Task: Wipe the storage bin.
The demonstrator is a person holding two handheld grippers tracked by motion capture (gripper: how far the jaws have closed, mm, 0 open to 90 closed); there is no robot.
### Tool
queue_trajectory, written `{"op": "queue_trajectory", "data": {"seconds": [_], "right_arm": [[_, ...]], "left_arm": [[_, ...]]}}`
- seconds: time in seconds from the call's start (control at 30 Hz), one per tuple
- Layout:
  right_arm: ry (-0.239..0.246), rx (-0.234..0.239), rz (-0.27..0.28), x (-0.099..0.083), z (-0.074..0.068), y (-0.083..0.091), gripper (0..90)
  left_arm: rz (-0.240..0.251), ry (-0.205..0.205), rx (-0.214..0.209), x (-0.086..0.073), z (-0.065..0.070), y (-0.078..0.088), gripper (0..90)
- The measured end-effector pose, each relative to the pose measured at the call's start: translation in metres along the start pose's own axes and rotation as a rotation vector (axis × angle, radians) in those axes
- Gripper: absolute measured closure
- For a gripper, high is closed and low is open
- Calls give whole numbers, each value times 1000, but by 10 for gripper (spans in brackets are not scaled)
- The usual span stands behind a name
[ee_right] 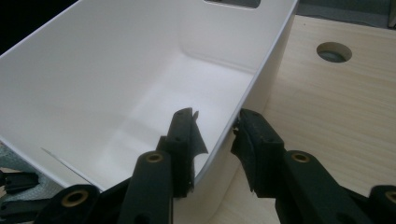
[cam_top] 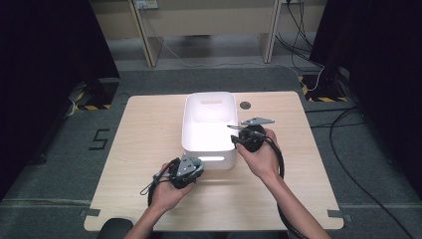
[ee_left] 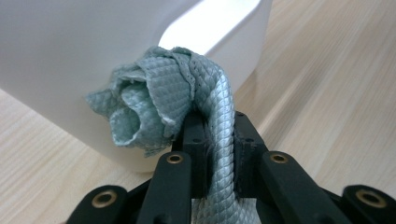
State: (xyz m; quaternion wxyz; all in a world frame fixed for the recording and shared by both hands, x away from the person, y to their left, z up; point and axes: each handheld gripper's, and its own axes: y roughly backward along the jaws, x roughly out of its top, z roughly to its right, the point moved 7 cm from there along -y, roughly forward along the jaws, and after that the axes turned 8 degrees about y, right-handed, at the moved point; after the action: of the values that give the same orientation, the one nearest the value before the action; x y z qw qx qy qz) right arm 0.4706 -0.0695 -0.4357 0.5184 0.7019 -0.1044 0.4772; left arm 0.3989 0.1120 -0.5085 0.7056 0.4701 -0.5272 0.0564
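Observation:
A white plastic bin (cam_top: 186,130) stands in the middle of the wooden table (cam_top: 139,149). My left gripper (cam_top: 198,167) is at the bin's near wall, shut on a bunched grey-green cloth (ee_left: 159,102) that rises from between its jaws and rests against the white wall (ee_left: 56,60). My right gripper (cam_top: 235,135) straddles the right wall of the bin (ee_right: 93,70), near its front corner. In the right gripper view my gripper (ee_right: 217,123) has one jaw inside and one outside, with small gaps to the wall. The bin's floor is bare.
A round cable hole (cam_top: 245,105) lies in the table behind the bin on the right, also seen as a cable hole (ee_right: 333,51) in the right gripper view. Cables (cam_top: 343,164) run over the grey floor at the right. Desk legs (cam_top: 144,35) stand beyond the table.

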Motion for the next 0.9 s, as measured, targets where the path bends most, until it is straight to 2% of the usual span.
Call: {"op": "queue_trajectory", "data": {"seconds": [0.17, 0.37, 0.47, 0.63, 0.9], "right_arm": [[0, 4, 4, 0, 0, -1, 670], [-1, 2, 4, 0, -1, -1, 670], [0, 1, 4, 0, -1, -1, 667], [1, 0, 5, 0, -1, -1, 662], [4, -1, 4, 0, -1, -2, 657]], "left_arm": [[26, 14, 2, 9, 1, 7, 787], [36, 15, 2, 15, 4, 11, 788], [56, 15, 3, 22, 5, 15, 787], [48, 25, -4, 25, 5, 14, 787], [39, 10, -9, 31, 8, 15, 787]]}}
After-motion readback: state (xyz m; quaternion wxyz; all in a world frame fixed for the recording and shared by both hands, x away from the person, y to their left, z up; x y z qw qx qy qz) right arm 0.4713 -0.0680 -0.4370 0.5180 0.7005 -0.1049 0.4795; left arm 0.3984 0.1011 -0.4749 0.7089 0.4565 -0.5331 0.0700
